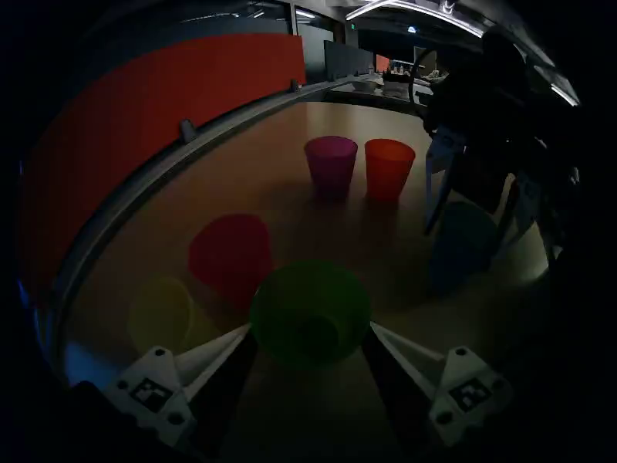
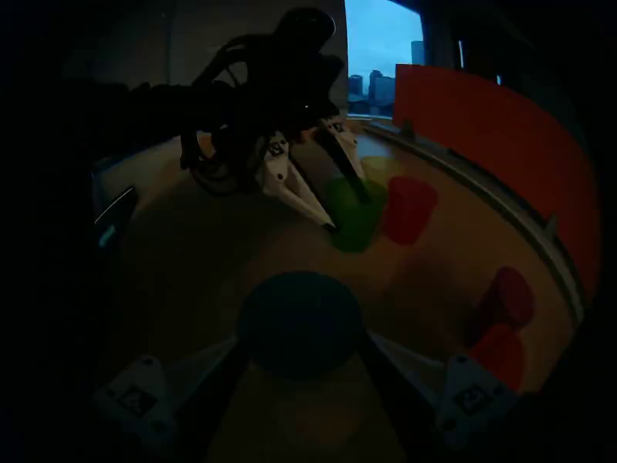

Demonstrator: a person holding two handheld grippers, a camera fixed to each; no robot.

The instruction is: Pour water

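As pouring needs a source and a receiver, each gripper holds one cup above the table [image 1: 262, 177]. Left gripper [image 1: 310, 326]: fingers pinch the green cup [image 1: 308, 305], nearest. Right gripper [image 2: 301, 339]: fingers pinch the blue cup [image 2: 299, 320], kept apart from the green, probably ahead of lining up rims. Spare on the table: red cup [image 1: 230, 258], yellow cup [image 1: 162, 312]; farther, purple cup [image 1: 332, 162], orange cup [image 1: 388, 166]. Count: six cups, two grippers. Water: too dim to tell.
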